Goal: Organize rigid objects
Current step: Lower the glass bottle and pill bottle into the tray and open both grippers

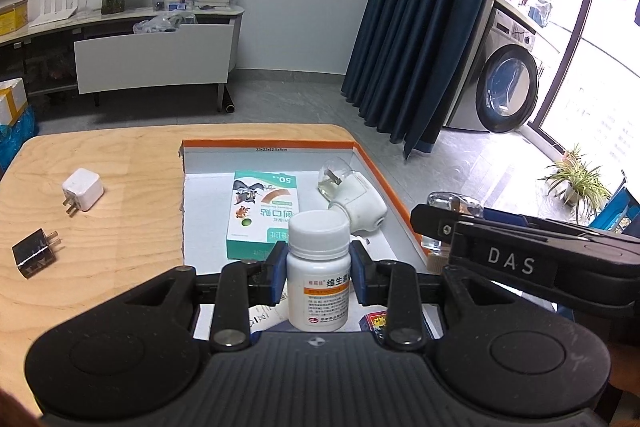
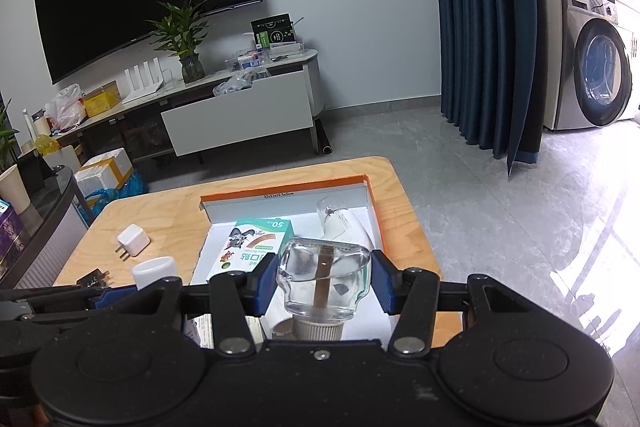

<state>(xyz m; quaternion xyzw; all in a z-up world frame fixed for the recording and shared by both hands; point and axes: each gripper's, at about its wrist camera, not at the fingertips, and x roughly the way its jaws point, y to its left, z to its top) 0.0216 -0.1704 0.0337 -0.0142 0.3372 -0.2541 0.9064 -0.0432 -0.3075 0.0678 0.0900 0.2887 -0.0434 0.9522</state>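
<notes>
Two grippers are at work over the wooden table point(image 1: 120, 195), each with its fingers closed on a container. The left gripper point(image 1: 319, 273) clamps a white pill bottle point(image 1: 319, 267) upright, its blue pads point(image 1: 280, 273) pressed against the bottle's sides just below the white cap. The bottle hangs above the near end of an orange-edged box point(image 1: 396, 187) whose white floor spreads out ahead of the fingers.

The right gripper point(image 2: 326, 285) pinches a clear glass bottle point(image 2: 324, 279) held upside down, its ribbed pale cap pointing back toward the gripper body and a brown stick visible inside. Its pads point(image 2: 266, 285) touch the glass on the left; on the right I cannot tell whether the pad quite meets it. It too sits over the near part of the box.

Ahead of the left gripper, inside the box, lies a teal and white plaster box point(image 1: 262, 211), flat, and just to its right a white plug-in device with a clear bulb point(image 1: 352, 195), tilted against the right wall.

Off to the left of both grippers, outside the box, a white charger point(image 1: 82, 191) and a black charger point(image 1: 36, 253) lie apart on the table, prongs showing.
</notes>
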